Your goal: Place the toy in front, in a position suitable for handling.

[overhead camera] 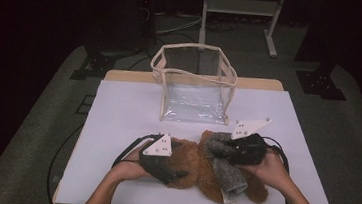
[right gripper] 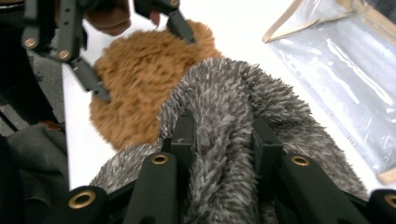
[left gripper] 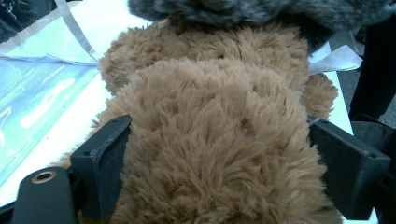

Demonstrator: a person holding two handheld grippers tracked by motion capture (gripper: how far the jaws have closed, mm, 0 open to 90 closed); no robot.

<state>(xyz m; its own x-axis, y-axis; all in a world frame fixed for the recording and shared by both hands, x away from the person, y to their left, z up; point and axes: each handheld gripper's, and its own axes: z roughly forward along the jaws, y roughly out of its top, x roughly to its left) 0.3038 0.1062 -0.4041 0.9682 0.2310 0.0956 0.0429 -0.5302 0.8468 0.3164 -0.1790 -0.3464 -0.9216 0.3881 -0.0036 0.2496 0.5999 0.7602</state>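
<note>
Hands low over the surface (overhead camera: 116,126): left gripper (left gripper: 219,163) straddles brown plush (left gripper: 210,140), jaws spread; right gripper (right gripper: 224,140) clamps grey fuzzy sock (right gripper: 233,102).

- Bare white desk (overhead camera: 118,111) lies open along the left and right of the frame.
- A clear open-topped bag (overhead camera: 193,83) stands upright at upper centre, blocking the far middle.
- A brown and grey plush toy (overhead camera: 207,170) fills the lower centre, between both hand-held grippers.
</note>
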